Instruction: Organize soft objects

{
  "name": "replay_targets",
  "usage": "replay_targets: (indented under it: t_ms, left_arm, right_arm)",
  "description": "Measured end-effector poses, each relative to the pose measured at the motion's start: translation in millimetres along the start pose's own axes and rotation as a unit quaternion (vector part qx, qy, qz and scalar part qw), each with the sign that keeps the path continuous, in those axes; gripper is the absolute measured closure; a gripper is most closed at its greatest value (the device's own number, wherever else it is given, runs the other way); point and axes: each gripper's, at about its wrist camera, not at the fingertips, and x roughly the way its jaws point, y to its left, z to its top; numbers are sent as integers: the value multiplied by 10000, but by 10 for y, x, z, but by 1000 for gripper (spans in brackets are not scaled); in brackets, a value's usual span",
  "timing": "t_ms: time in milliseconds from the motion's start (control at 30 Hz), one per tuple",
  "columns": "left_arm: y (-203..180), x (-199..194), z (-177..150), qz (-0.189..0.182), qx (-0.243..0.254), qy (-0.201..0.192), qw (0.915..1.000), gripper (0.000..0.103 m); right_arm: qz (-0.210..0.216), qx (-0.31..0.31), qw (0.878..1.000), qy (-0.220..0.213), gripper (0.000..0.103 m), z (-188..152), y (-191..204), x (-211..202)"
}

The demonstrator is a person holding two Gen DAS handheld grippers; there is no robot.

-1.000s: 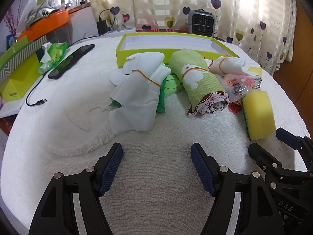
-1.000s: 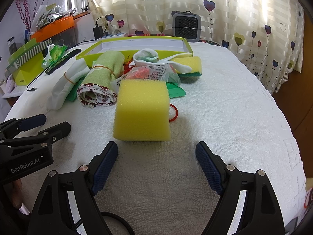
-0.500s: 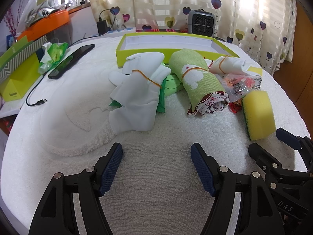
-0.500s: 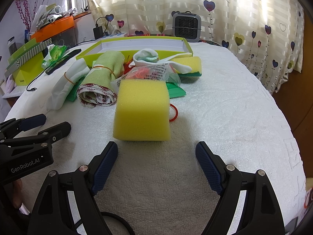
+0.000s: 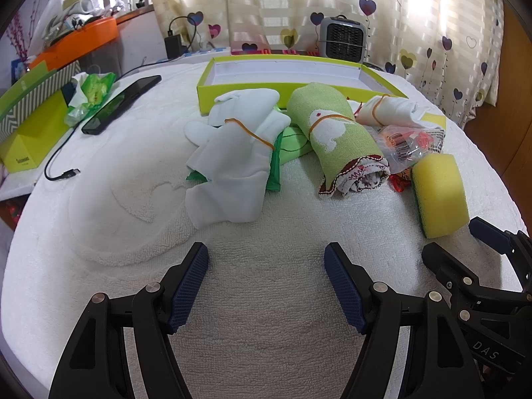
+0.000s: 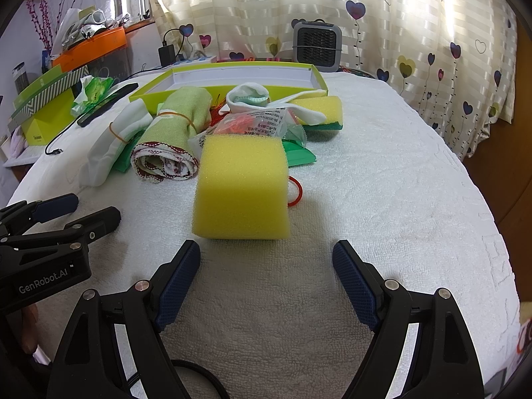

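Note:
A yellow sponge [image 6: 241,186] lies on the white towel just ahead of my open, empty right gripper [image 6: 266,262]; it also shows in the left wrist view [image 5: 439,193]. My left gripper [image 5: 266,266] is open and empty, short of a white cloth bundle [image 5: 232,159] tied with a rubber band. A rolled green towel [image 5: 335,136] lies to its right, beside a white sock roll [image 5: 392,109] and a plastic packet [image 5: 409,143]. A second yellow sponge [image 6: 319,108] lies farther back. A lime-green tray [image 5: 286,76] stands behind the pile.
A black phone [image 5: 123,103] and cable [image 5: 60,169] lie at the left. Lime boxes [image 5: 30,123] stand at the left edge. A small grey heater [image 6: 317,45] stands at the back by the curtain. A red rubber band [image 6: 296,193] lies by the sponge.

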Motion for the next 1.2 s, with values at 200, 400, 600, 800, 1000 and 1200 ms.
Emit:
replay_targets:
  t_ms: [200,400,600,800,1000,1200]
  left_arm:
    - [-30,-12,-17,-5,2,10,10000,31]
    - [-15,-30,3,-35,87,37,9999,31]
    - [12,-24,29,-154,149,114,9997,31]
    - [117,-26,73,-481,-19,173,9987,31]
    - [186,-28,165,-535,-101,194,9983,31]
    - [336,-46,313,-637,-262,92,9976,31]
  right_arm:
    - [2,-2,10000,2,21,3,-3,-4]
    - [49,-51,10000,49,21,18,-16,6]
    - [139,-82,9998,109,21,24,-21,-7]
    - [350,127,9993,51,21,69,-114,-40]
    - [495,93,9987,-71,21,152,-113,-74]
    - [686,45,9976,-124,21,210,-96,-106]
